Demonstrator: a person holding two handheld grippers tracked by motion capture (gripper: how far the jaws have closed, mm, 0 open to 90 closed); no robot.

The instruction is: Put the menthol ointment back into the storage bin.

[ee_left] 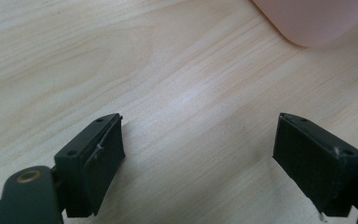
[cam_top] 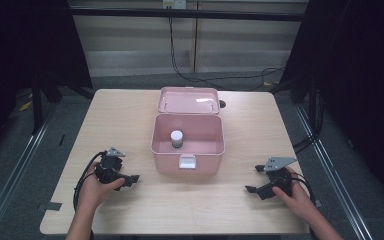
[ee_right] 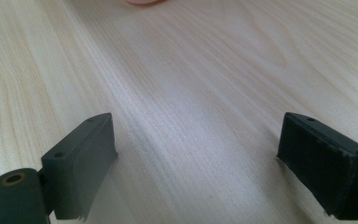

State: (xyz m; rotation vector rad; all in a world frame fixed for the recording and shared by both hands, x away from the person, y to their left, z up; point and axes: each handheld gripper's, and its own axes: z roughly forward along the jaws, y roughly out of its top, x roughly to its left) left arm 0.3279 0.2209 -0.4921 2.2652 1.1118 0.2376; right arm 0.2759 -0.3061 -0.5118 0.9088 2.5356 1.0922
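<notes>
Grippers sat low on the pale wooden table [cam_top: 130, 110], one either side of a pink storage box [cam_top: 187, 150], apparently parked there in readiness, since neither touched anything. The left gripper [cam_top: 130, 179], at about eight o'clock from the box, had its jaws spread wide with only bare wood between them; the right gripper [cam_top: 255, 179], at about four o'clock, was likewise spread and empty. The box stood at the table's centre with its hinged lid [cam_top: 188, 100] thrown back toward twelve o'clock, presumably to give access. Inside stood a small white-capped bottle [cam_top: 177, 138], upright near the middle.
</notes>
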